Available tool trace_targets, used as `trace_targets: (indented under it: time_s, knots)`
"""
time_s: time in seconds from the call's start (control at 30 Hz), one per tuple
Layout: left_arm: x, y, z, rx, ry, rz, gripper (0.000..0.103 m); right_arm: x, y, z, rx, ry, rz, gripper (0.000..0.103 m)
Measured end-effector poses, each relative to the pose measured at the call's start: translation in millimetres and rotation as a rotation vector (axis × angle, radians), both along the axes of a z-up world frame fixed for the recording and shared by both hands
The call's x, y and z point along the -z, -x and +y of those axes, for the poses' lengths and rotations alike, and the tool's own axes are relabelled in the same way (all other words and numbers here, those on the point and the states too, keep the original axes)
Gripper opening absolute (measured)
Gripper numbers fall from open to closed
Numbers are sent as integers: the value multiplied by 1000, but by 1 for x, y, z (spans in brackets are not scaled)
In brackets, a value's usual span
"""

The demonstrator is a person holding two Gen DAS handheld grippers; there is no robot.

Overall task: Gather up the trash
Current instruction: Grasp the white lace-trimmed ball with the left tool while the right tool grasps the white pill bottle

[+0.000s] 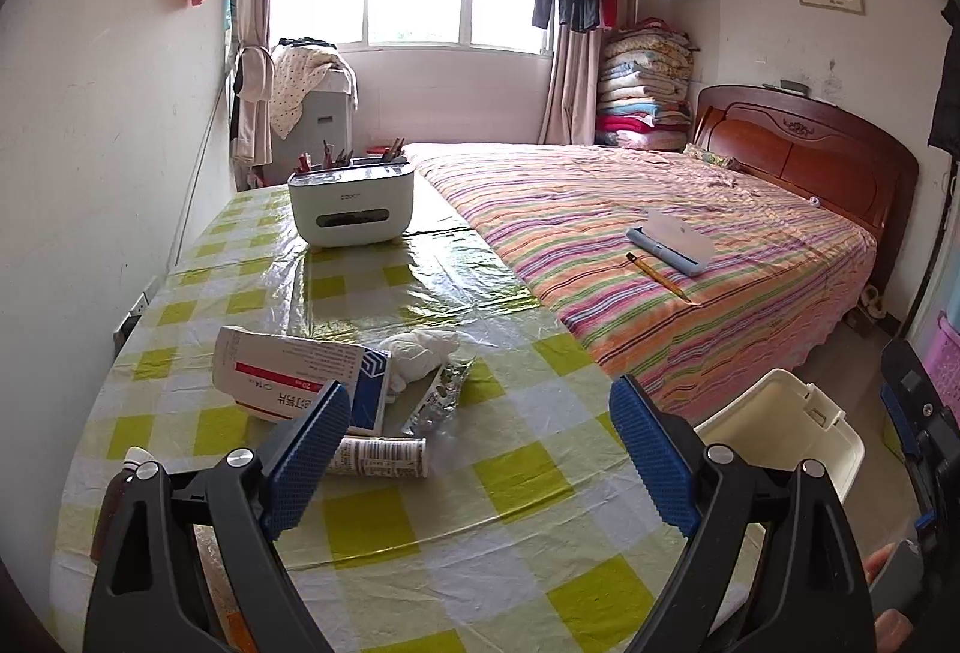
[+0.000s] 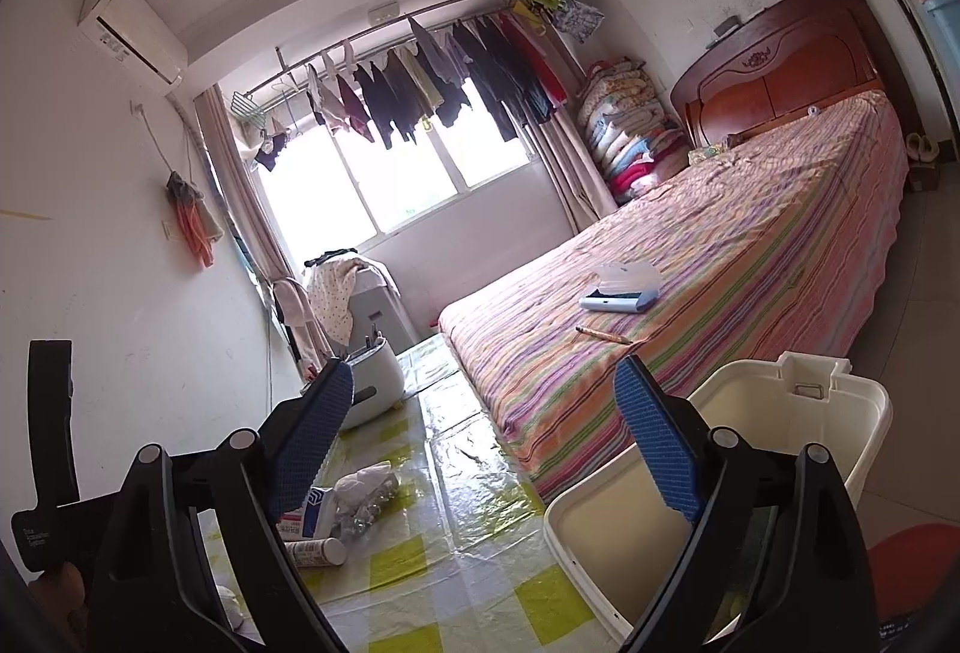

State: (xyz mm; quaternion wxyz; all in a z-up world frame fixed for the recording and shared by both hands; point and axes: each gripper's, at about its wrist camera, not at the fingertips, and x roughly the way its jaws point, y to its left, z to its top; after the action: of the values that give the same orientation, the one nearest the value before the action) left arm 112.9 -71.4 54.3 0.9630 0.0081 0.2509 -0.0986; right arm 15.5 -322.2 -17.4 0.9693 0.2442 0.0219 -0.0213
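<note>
- A brown bottle (image 1: 117, 503) at the table's near left edge is mostly hidden behind the left gripper's (image 1: 480, 449) black frame; only its white cap and one side show.
- The medicine box (image 1: 288, 377) is partly covered by that gripper's left pad, and its print reads upside down from here.
- The white bin (image 2: 708, 479) is cut off by the right gripper's (image 2: 483, 443) frame; its inside is only partly in view.
- The left gripper stands wide apart over the checkered table (image 1: 420, 521), nothing between its pads, touching nothing.
- The right gripper is likewise spread wide and bare, hanging near the table's right edge beside the bin.
- The trash sits in a cluster towards the table's near left: the medicine box, a crumpled white tissue (image 1: 420, 350), a crinkled foil wrapper (image 1: 441, 401) and a small tube (image 1: 381, 456).
- The tube lies on its side, long axis running across the table from left edge to right.
- The foil wrapper lies slanted, its far end nearer the bed (image 1: 690, 245).
- A tissue dispenser (image 1: 351, 206) stands at the table's far edge.
</note>
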Motion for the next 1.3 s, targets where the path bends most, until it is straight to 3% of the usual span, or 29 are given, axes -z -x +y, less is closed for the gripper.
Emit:
trace_targets:
  time_s: [0.3, 0.6, 0.77, 0.97, 1.3]
  knots:
    - [5, 2, 56, -120, 1, 10, 86, -2, -11, 32, -76, 69, 39, 89]
    - [7, 1, 115, -244, 75, 56, 86, -2, -25, 68, -188, 169, 94, 89]
    - [9, 1, 151, -333, 127, 83, 86, -1, -44, 91, -312, 230, 143, 89]
    - [17, 2, 190, -428, 160, 125, 86, 10, -83, 127, -481, 283, 278, 89]
    - [44, -1, 231, -517, 197, 262, 86, 20, -114, 188, -636, 429, 336, 89]
